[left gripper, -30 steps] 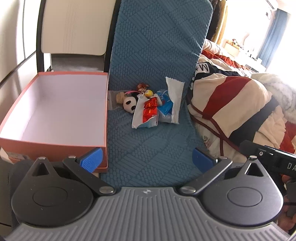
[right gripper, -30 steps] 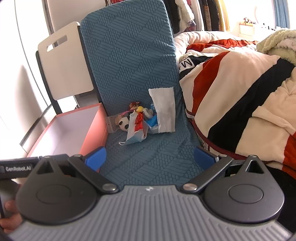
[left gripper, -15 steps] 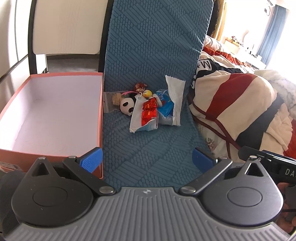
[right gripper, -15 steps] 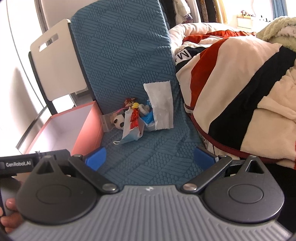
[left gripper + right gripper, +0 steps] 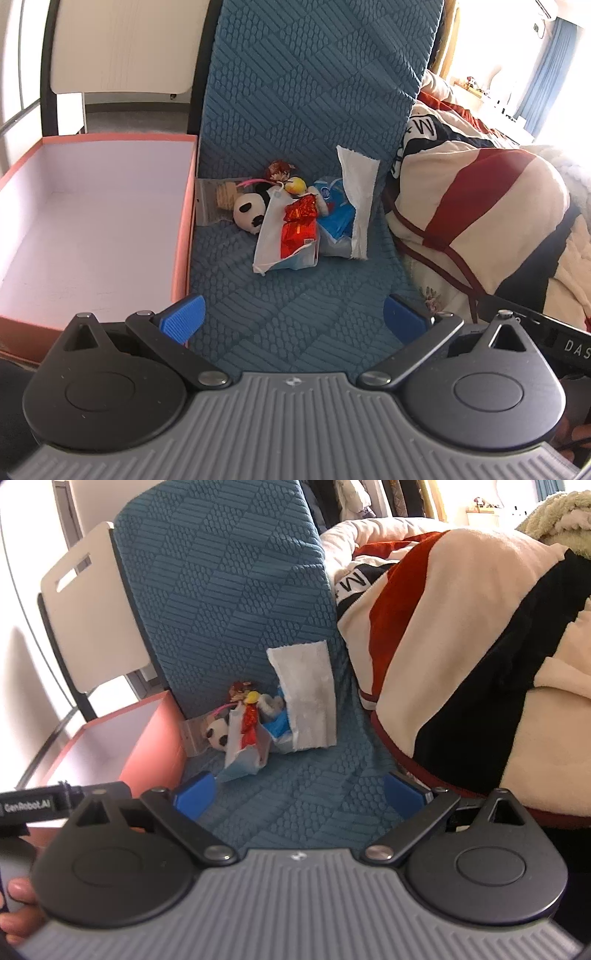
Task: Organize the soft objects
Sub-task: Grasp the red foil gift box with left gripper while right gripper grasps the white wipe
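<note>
A teal quilted chair cushion (image 5: 295, 258) lies ahead of both grippers, with an empty orange box (image 5: 183, 236) on a neighbouring chair to its left and a red, cream and black striped blanket (image 5: 480, 206) heaped to its right, a curtained window behind. Both views have drawn closer to the pile of soft things since a second ago: a panda plush (image 5: 249, 214), a face mask (image 5: 271, 240), a red foil packet (image 5: 299, 225) and a white tissue (image 5: 358, 199), straight ahead by the backrest. The left gripper (image 5: 293, 319) and right gripper (image 5: 299, 797) hold their blue pads wide apart on nothing; the left's body reads "GenRobot.AI", the blanket "M".

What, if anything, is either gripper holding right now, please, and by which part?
Nothing is held: the left gripper and right gripper are both open and empty, short of the pile of soft objects.
</note>
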